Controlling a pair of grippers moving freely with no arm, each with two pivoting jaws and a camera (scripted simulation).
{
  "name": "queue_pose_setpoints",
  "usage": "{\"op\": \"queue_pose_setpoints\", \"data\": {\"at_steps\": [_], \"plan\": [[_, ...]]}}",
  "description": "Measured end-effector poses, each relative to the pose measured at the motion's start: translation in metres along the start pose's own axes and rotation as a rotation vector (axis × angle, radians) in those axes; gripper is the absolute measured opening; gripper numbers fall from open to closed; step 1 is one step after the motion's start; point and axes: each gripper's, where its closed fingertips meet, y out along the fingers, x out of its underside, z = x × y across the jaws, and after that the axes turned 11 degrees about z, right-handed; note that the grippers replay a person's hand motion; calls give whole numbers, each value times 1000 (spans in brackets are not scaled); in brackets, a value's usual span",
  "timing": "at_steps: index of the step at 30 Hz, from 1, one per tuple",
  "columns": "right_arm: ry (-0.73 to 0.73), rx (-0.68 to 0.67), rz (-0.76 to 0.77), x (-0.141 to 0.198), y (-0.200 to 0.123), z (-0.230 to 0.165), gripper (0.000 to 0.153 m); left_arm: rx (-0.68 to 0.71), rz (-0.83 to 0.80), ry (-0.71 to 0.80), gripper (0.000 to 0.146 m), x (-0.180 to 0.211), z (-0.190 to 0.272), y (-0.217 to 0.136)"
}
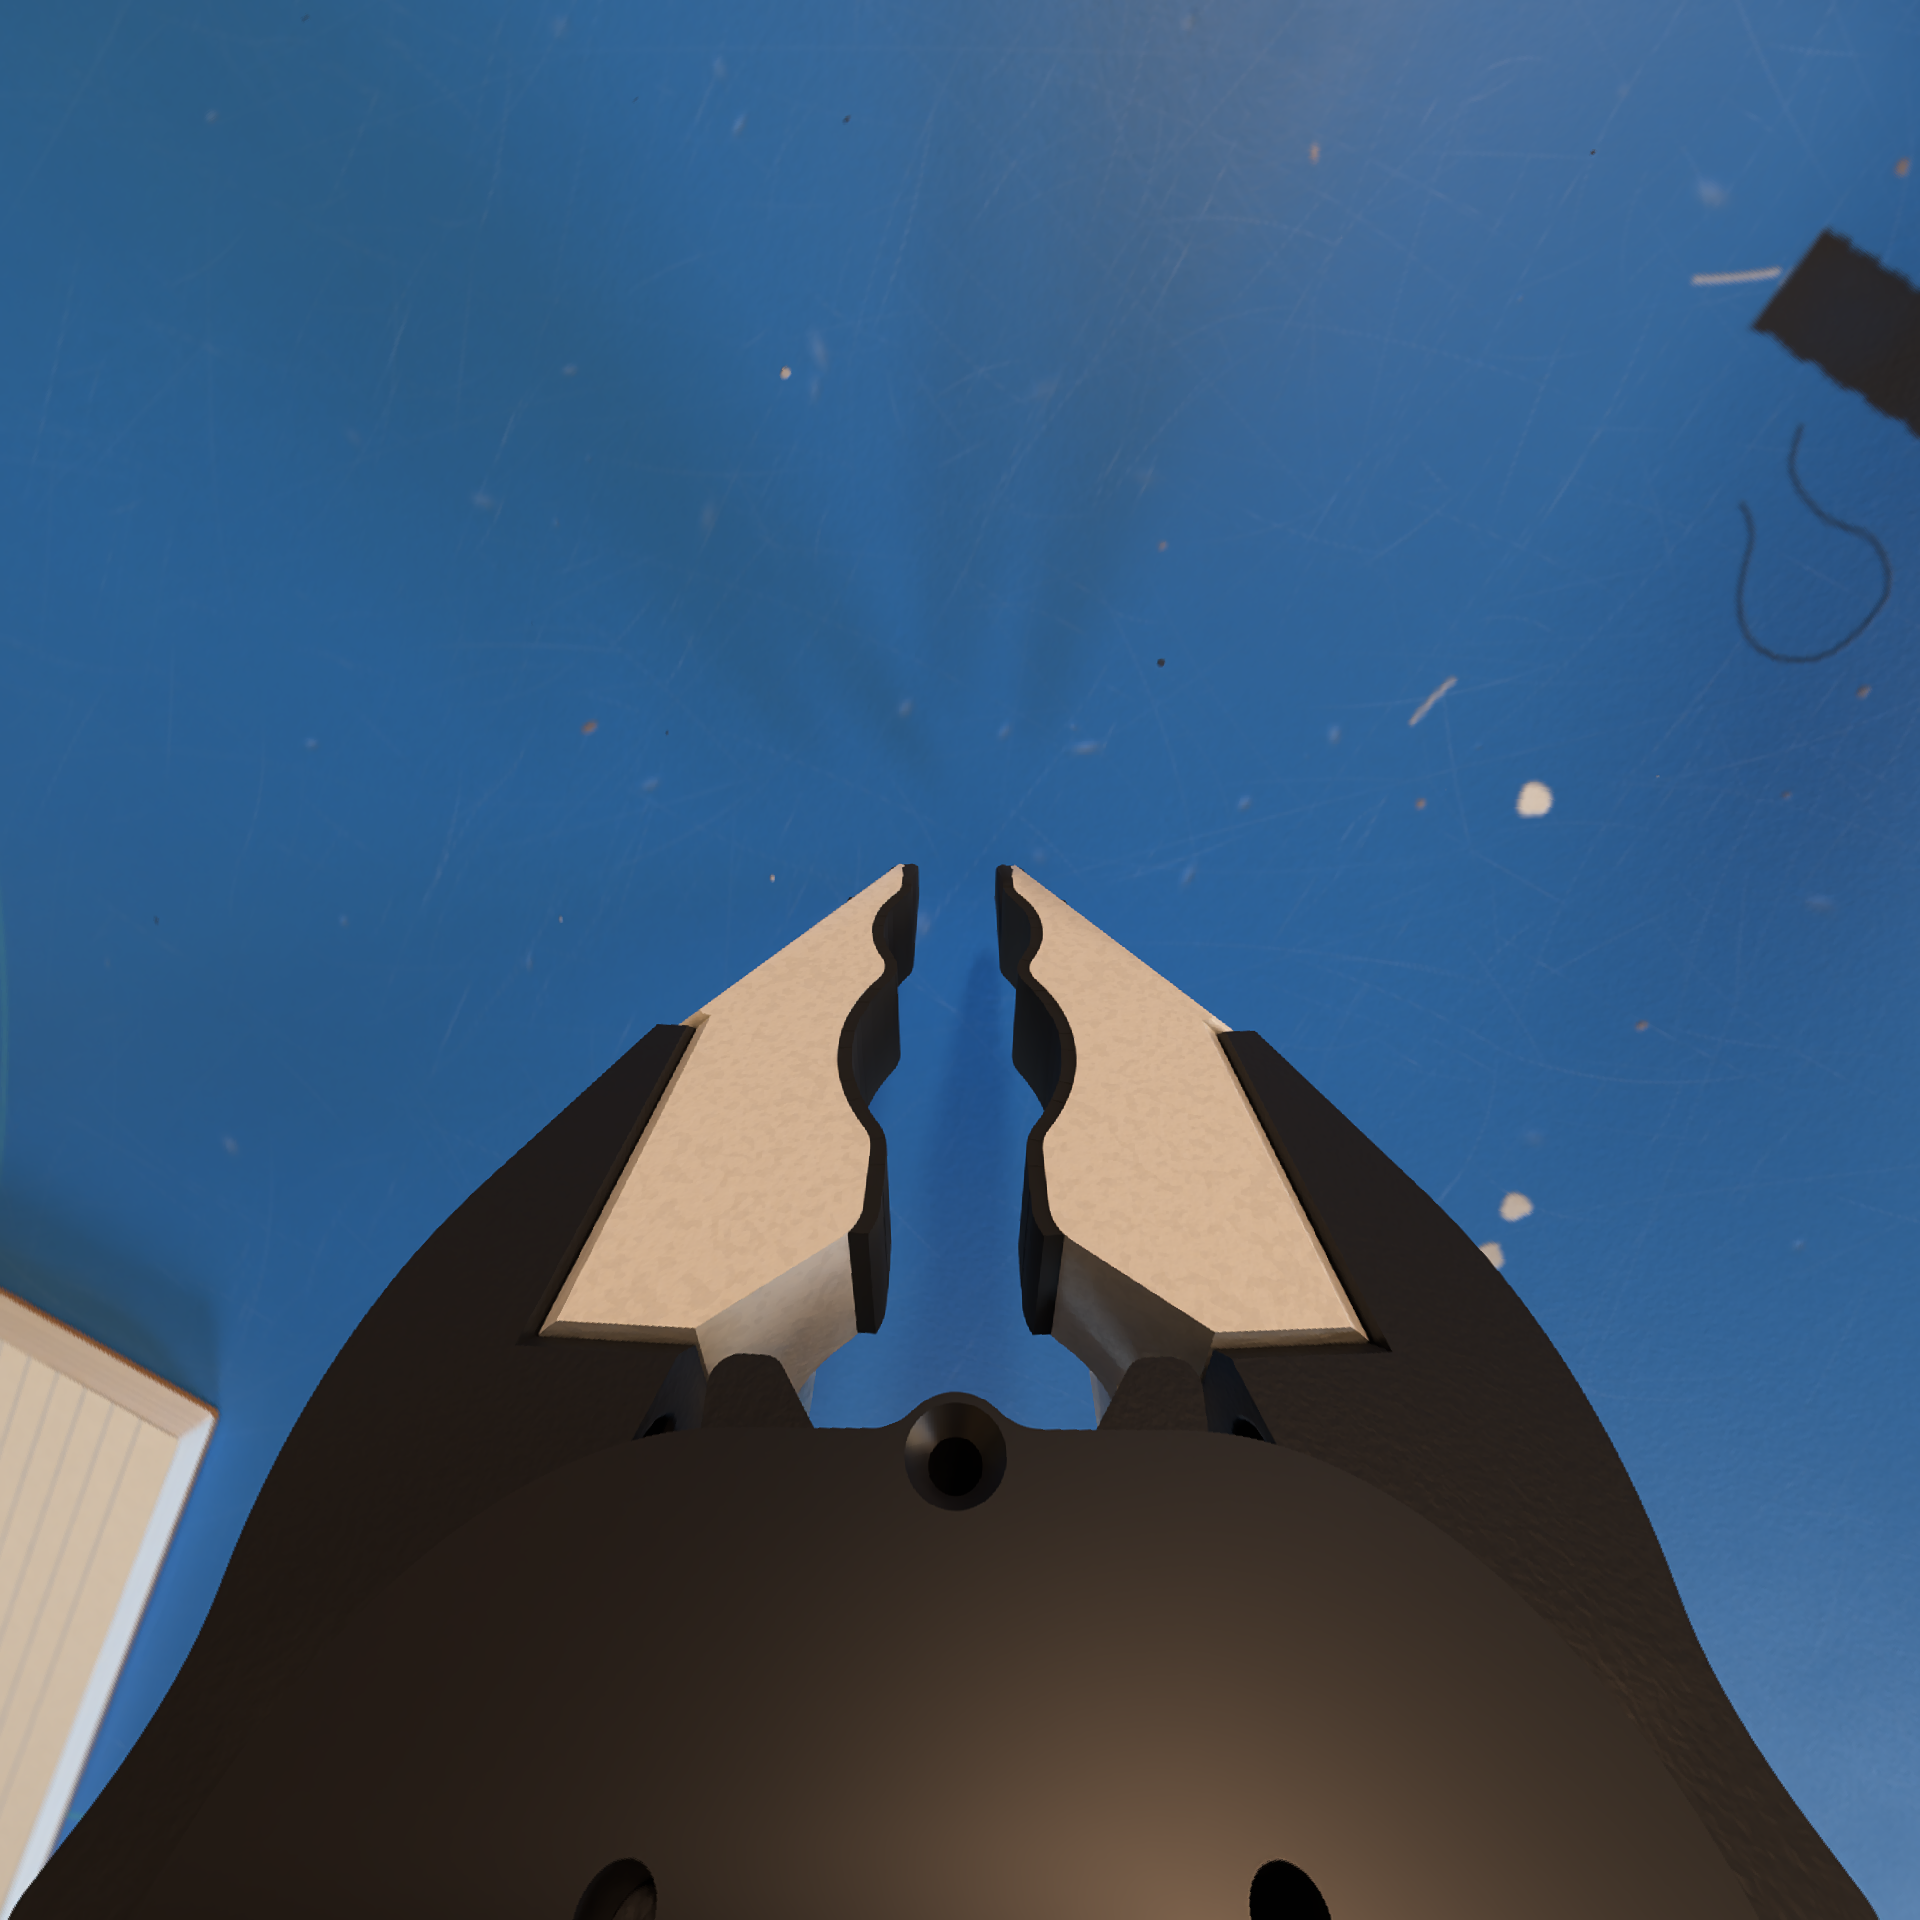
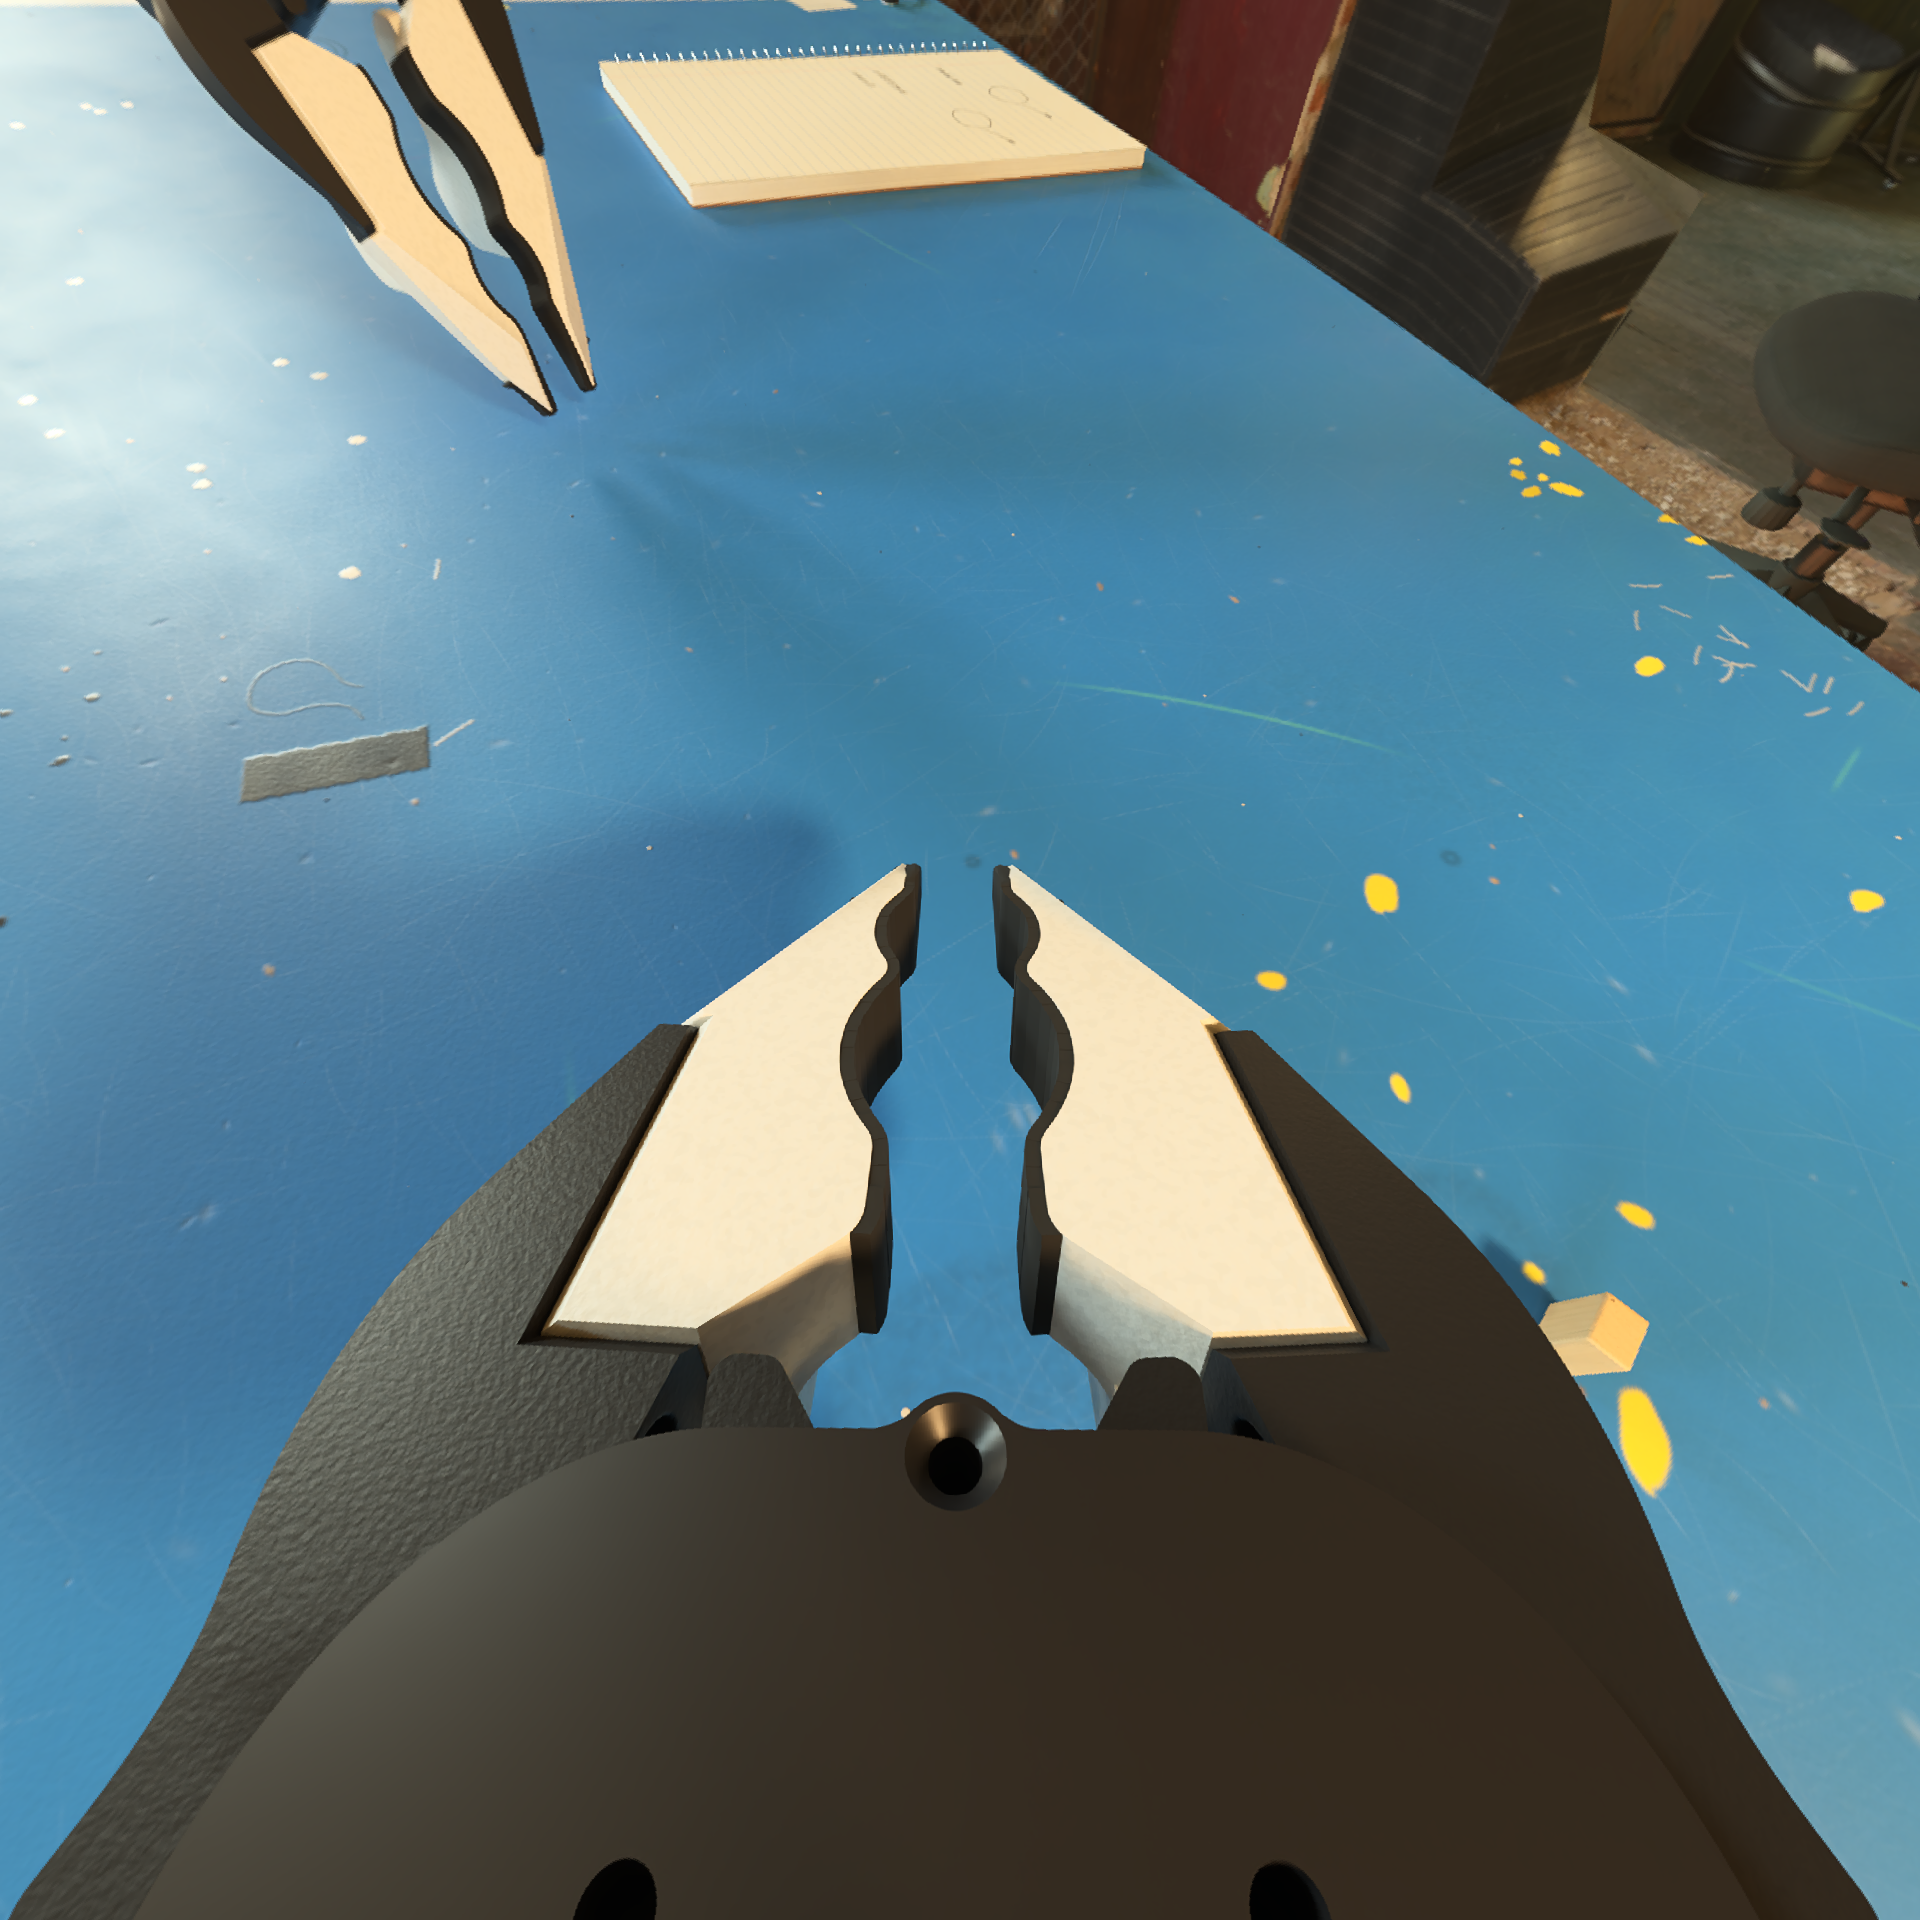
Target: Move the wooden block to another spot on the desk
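The wooden block [image 2: 1595,1333], a small pale cube, lies on the blue desk [image 2: 1039,540] low on the right of the right wrist view, partly hidden behind my right gripper's body. My right gripper [image 2: 956,883] hovers over bare desk to the left of the block, its jaws a narrow gap apart and empty. My left gripper [image 1: 956,883] points down at bare blue desk [image 1: 935,416], jaws also narrowly apart and empty. It also shows far off in the right wrist view [image 2: 567,397]. The block is out of the left wrist view.
A lined spiral notepad [image 2: 862,120] lies at the far end of the desk; its corner shows in the left wrist view [image 1: 83,1507]. A strip of tape [image 2: 332,764] [image 1: 1849,322] is stuck to the desk. The desk edge [image 2: 1558,426] runs along the right, with a stool [image 2: 1839,405] beyond.
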Motion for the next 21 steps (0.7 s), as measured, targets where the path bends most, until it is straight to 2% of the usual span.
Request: {"op": "queue_pose_setpoints", "data": {"at_steps": [8, 13, 21], "plan": [[20, -15, 33, -6, -2, -2, 13, 98, -151, 89, 6, -6, 5, -4], [26, -23, 38, -7, -3, -3, 13, 71, -148, 110, 11, -16, 1, 1], [29, -29, 41, -7, -4, -3, 13, 105, -148, 105, 11, -22, 8, 20]]}}
